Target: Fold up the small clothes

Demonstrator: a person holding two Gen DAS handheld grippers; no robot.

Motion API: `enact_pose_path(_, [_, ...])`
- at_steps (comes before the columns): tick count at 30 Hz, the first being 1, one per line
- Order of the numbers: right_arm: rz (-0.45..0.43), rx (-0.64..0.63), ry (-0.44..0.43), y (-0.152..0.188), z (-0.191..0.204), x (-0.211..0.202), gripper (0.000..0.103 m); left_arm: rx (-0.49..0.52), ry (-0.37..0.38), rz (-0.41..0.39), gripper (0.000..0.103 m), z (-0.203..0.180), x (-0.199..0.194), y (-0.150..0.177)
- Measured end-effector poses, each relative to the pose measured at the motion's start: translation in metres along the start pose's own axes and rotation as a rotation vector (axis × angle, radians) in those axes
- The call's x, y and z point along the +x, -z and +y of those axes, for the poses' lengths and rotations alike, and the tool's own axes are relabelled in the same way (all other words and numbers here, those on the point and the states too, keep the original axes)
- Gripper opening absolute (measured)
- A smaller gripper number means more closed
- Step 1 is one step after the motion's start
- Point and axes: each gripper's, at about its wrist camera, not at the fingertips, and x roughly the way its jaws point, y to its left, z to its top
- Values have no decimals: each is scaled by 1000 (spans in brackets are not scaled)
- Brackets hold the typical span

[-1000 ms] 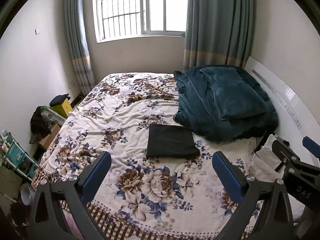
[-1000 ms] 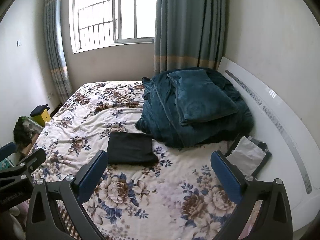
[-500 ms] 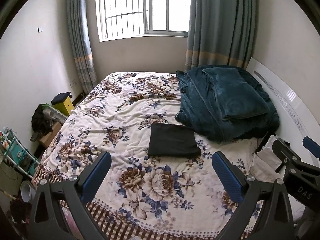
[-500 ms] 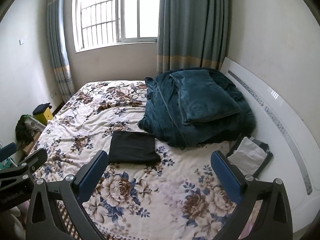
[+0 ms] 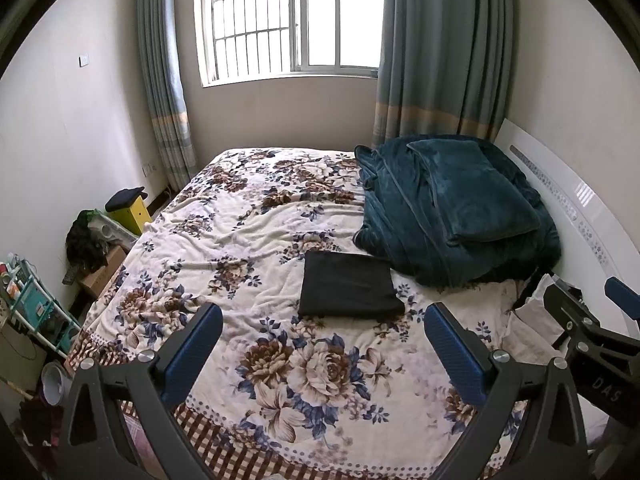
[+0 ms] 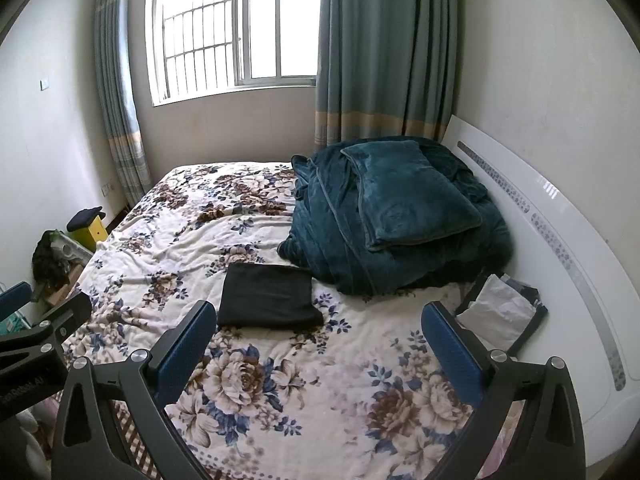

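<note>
black fabric, a small garment (image 5: pixel 349 290) already folded into a neat rectangle, lies flat on the flowered bedspread (image 5: pixel 240 240), just beside the near edge of the teal blanket heap (image 5: pixel 452 216) and not quite touching it as far as the views show. the left gripper (image 5: pixel 323 346) hangs above the bed's near end, short of the garment, its jaws spread wide and holding nothing. the right gripper (image 6: pixel 316 340) is the same: wide apart, empty, short of the garment.

judging from this, the fold looks finished or close to it, so the main risk is undoing it. a gripper reaching in could catch only the top layer and peel the stack open. the bedspread is soft and rumpled, so a low pinch might gather bedspread with the cloth and drag both. pushing the garment toward the teal blanket heap could ruck its far edge against that bulk. a white cloth bundle (image 6: pixel 500 312) lies beyond the heap's near corner, by the headboard (image 6: pixel 560 220); whether it is next to fold cannot be told.
</note>
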Motion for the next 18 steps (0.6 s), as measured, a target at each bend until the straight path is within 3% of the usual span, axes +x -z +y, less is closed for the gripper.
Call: enact_pose_path(18, [2, 6, -2, 1, 6, -2, 103, -3, -11, -1, 103, 1, -1, -1])
